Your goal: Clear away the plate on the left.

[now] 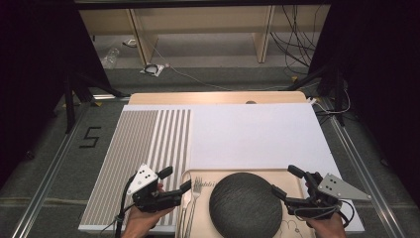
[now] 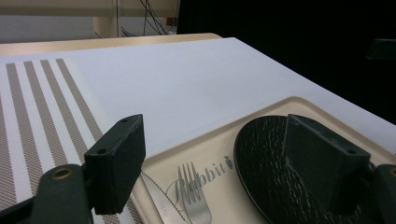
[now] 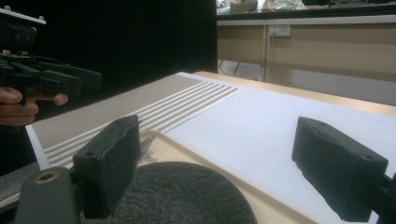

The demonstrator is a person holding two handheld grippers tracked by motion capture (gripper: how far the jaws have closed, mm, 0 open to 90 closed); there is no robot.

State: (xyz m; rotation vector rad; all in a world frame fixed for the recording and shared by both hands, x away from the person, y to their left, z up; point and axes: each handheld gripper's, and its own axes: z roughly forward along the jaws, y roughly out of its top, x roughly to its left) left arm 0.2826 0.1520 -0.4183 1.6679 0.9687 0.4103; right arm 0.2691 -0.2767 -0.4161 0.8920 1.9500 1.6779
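Observation:
A beige tray (image 1: 297, 179) lies at the near edge of the table. On it rests a dark round textured plate (image 1: 245, 206), with a fork (image 1: 193, 196) and a knife (image 1: 184, 208) lying side by side to its left. My left gripper (image 1: 176, 179) hovers open over the tray's left rim, by the cutlery, with nothing between its fingers. In the left gripper view the fork (image 2: 194, 196), the knife (image 2: 159, 205) and the plate (image 2: 266, 163) lie just beyond the jaws. My right gripper (image 1: 286, 181) stands open at the plate's right edge. The plate (image 3: 187, 196) sits low between its jaws, untouched.
A white mat (image 1: 252, 134) with a brown striped band (image 1: 133, 148) at its left covers the wooden table. Beyond the far edge are a floor with cables and wooden furniture legs. The mat's middle and far parts are bare.

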